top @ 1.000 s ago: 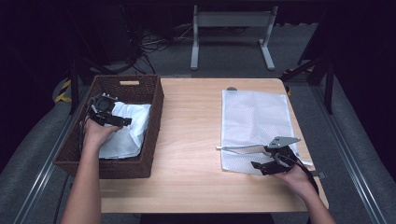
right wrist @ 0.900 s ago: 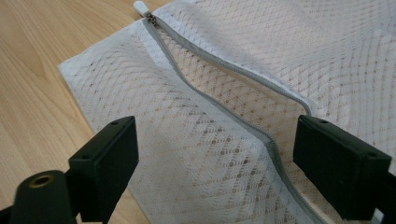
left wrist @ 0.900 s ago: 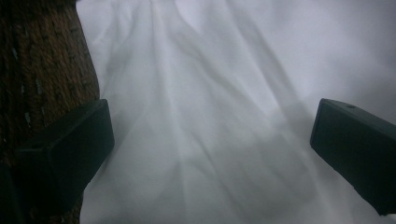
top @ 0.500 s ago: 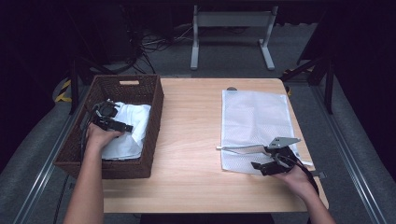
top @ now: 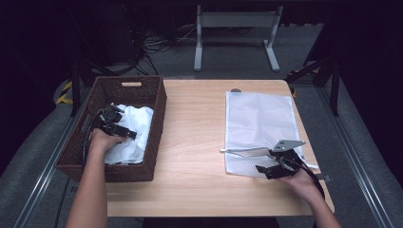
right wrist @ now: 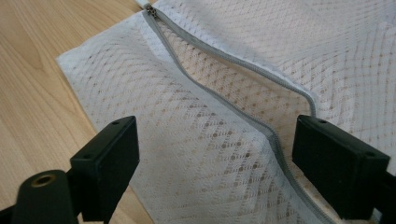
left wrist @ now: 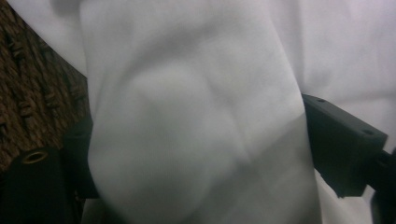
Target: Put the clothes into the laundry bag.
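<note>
While the left gripper (top: 124, 133) sinks into the wicker basket (top: 157, 102) at the tabletop's left edge:
Cloth: white garment (left wrist: 196, 121), soft, light, bunches easily.
Left jaws: just closing, fold between, not yet pinching.
Hold: a thick fold.
Right gripper (right wrist: 215, 163): jaws apart over mesh bag (right wrist: 224, 93), near right corner.

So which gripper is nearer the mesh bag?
Right. The right gripper sits at the mesh bag's near edge, jaws open on either side of its zipper. The left gripper is across the table in the basket, around white cloth.
</note>
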Motion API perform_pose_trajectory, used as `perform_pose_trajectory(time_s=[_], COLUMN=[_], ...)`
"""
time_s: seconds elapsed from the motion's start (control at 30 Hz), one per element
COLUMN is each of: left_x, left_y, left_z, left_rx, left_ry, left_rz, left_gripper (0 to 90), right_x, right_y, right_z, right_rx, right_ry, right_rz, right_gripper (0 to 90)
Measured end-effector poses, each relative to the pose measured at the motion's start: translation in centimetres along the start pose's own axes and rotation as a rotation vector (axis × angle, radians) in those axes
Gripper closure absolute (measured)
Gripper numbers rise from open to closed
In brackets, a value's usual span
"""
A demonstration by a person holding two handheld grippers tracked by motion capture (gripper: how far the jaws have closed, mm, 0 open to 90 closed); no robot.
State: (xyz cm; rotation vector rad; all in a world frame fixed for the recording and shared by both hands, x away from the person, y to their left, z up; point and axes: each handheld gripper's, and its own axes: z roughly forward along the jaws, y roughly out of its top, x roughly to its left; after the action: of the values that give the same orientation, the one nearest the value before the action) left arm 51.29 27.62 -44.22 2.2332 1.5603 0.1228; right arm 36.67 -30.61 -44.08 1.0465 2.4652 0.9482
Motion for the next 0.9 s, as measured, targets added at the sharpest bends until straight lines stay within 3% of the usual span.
perform_pose_trajectory(time_s=[0.13, 0.2, 0.33, 0.5, 0.6, 0.77, 0.9], left_x=[-0.1, -0.2, -0.4, -0.4, -0.2, -0.2, 0.0], left_y=[0.1, 0.1, 0.2, 0.3, 0.4, 0.6, 0.6], left_z=[-0.1, -0.3, -0.5, -0.9, -1.1, -1.5, -2.3], left_rx=[0.012, 0.017, 0.028, 0.047, 0.056, 0.065, 0.027], left_ry=[0.008, -0.017, -0.027, -0.053, -0.084, -0.090, -0.122], left_rz=[0.022, 0.039, 0.049, 0.030, -0.005, -0.010, -0.033], left_gripper=[21.0, 32.1, 43.3, 56.6, 69.7, 72.8, 73.3], right_x=[-0.1, 0.0, 0.0, -0.1, -0.1, -0.1, -0.1], right_y=[0.0, 0.0, 0.0, -0.1, -0.1, -0.1, -0.1], right_z=[0.0, 0.0, 0.0, 0.0, 0.0, 0.0, -0.1], right_rx=[0.000, 0.002, 0.002, 0.004, 0.003, 0.002, -0.002], right_ry=[0.000, 0.000, 0.000, -0.001, 0.007, 0.009, 0.008], right_rz=[0.000, 0.002, 0.000, 0.004, 0.001, -0.003, 0.003], right_gripper=[16.0, 16.1, 16.6, 16.9, 17.1, 17.0, 17.0])
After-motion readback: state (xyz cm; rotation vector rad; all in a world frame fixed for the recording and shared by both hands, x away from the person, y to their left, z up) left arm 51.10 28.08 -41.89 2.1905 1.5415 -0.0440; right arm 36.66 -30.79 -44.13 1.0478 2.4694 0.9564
